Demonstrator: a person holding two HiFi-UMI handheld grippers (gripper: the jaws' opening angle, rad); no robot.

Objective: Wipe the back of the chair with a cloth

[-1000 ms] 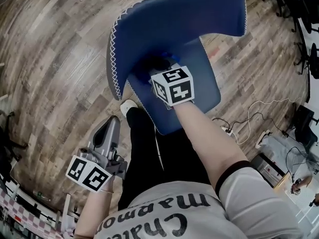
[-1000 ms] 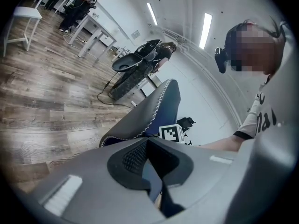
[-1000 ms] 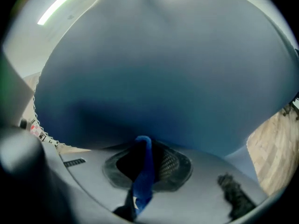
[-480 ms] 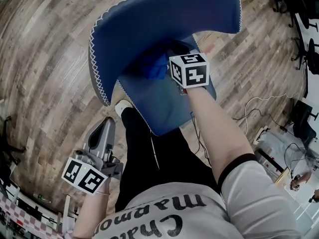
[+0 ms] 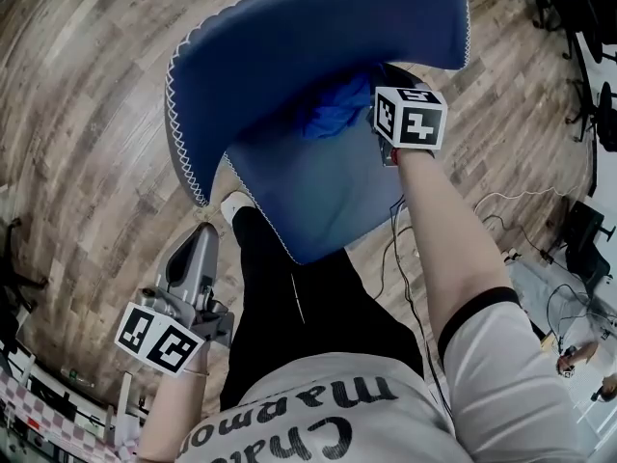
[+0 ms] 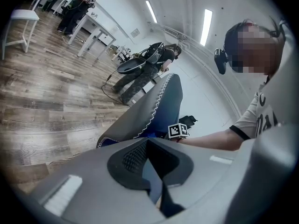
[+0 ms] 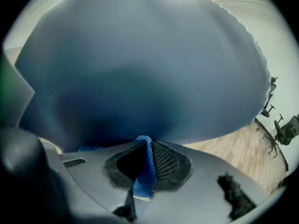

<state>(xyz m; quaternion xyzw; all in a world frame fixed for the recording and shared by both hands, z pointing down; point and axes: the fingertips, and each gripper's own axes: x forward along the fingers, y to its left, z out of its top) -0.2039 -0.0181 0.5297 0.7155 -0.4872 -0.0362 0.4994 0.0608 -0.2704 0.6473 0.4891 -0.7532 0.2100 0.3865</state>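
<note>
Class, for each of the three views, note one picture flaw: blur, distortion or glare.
Head view: fisheye curves the wood-plank floor. Left gripper view: the ceiling strip lights glare. Right gripper view: the blue padded chair back fills the frame, blurred.

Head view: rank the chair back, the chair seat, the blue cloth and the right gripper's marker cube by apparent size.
1. chair back, clearly largest.
2. chair seat, partly covered by the back.
3. blue cloth and the marker cube on the right gripper: about alike, unranked.

Wood-plank floor point(image 5: 87, 114), white tables point(image 6: 88, 27) beyond (strip lights point(image 6: 205, 27) overhead).
</note>
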